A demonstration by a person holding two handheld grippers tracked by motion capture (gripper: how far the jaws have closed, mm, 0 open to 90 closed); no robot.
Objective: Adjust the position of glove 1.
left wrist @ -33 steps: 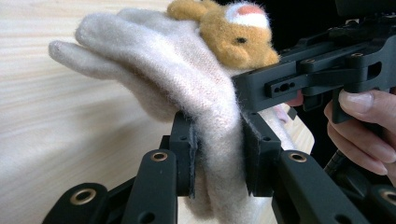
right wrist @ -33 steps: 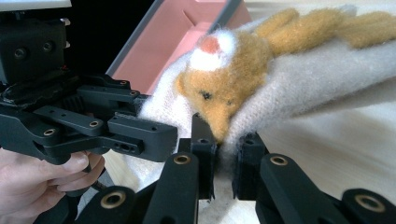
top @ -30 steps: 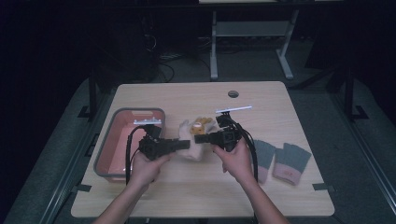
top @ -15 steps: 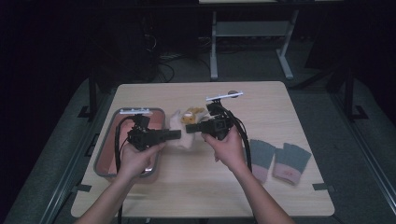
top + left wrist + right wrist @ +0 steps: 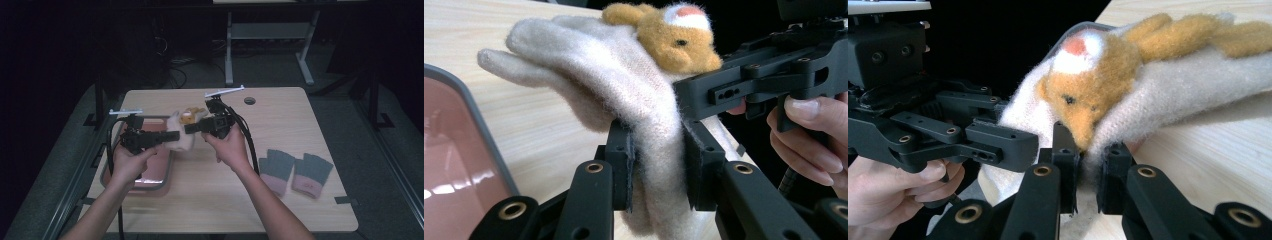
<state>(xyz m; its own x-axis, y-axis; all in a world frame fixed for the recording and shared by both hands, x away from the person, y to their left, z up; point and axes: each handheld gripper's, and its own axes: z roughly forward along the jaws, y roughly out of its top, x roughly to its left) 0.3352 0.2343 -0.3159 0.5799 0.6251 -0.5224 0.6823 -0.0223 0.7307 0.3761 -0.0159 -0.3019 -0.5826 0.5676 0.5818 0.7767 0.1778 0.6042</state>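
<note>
Mitten (image 5: 181, 136), cream fleece with a tan plush animal head (image 5: 674, 37), hangs between both claws above the table (image 5: 300, 200), beside the pink tray (image 5: 165, 175). Left gripper (image 5: 656, 160) pinches its cuff; right gripper (image 5: 1091, 172) is clamped under the head. Likely light, limp and fuzzy; best gripped at bunched fabric.

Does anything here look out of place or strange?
Nothing is damaged or spilled. The cream glove with an orange plush animal on it hangs bunched between the left gripper and right gripper, above the table. Two grey gloves lie flat there.
</note>
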